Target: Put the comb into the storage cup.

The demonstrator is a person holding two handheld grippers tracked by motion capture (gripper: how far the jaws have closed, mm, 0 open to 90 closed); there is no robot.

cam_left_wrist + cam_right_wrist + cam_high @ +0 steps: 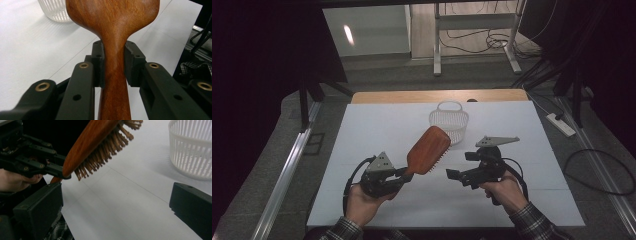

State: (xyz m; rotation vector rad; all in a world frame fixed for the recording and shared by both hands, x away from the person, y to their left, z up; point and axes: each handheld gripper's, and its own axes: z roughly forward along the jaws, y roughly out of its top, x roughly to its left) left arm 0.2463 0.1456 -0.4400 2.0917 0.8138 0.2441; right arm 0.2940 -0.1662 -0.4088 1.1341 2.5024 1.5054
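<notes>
**Left claw clamped on hairbrush handle, right claw apart**

Left claw (113, 63) closed tight on the narrow neck of one wooden hairbrush (428, 150), a pad pressed to each side of the handle. Brush lifted clear of the white bench (377, 125), head angled up toward the one white basket (449, 120), bristles facing down and to the right. Brush head cut off at the top edge of the left gripper view; handle end lost between the jaws. Right claw (456, 176) spread wide with nothing between its jaws, just beside the brush, held off the bench. Basket interior hard to make out, possibly bare. Two hands, two claws, one brush, one basket.
</notes>
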